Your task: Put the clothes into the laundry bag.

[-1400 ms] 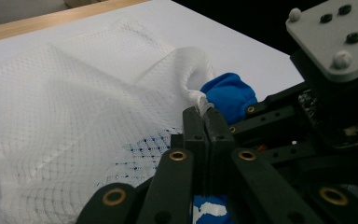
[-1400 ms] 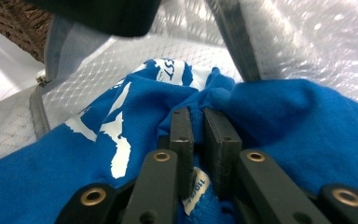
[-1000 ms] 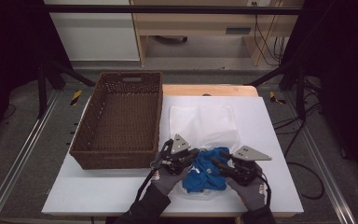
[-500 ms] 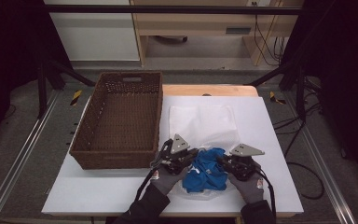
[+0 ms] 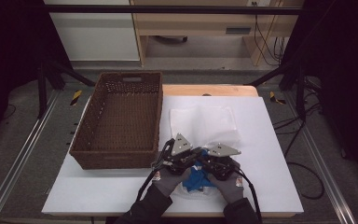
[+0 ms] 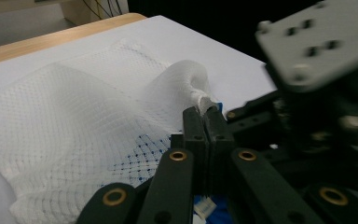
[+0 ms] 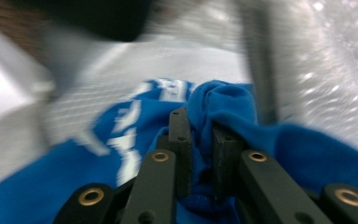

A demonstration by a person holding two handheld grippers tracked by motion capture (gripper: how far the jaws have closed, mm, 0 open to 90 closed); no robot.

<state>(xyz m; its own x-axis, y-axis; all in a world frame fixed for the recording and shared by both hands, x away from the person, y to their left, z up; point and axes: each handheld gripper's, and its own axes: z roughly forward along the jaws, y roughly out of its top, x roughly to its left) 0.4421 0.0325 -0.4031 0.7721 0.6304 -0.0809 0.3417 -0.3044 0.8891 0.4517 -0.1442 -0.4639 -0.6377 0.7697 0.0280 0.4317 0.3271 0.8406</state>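
Both grippers have drawn closer together since a second ago, and the right gripper has shifted leftward over the blue cloth, which now shows as a smaller bunch than before. That cloth lies at the near edge of the desk, between the two gloved hands, partly under a white mesh bag that spreads away from it toward the far side. In the right gripper view the right gripper's fingers pinch a raised fold of the blue cloth, with the fabric bulging up between and over them; white lettering shows on the cloth to the left, and the mesh behind is blurred. In the left gripper view the left gripper's fingers are pressed together on a rolled edge of the mesh bag, lifting it into a hump, and blue shows through the netting just below. The left gripper sits just beside the right one, their grey plates nearly touching in the high view. A brown wicker basket stands on the left part of the desk, close to the left gripper, with its near right corner just beside it
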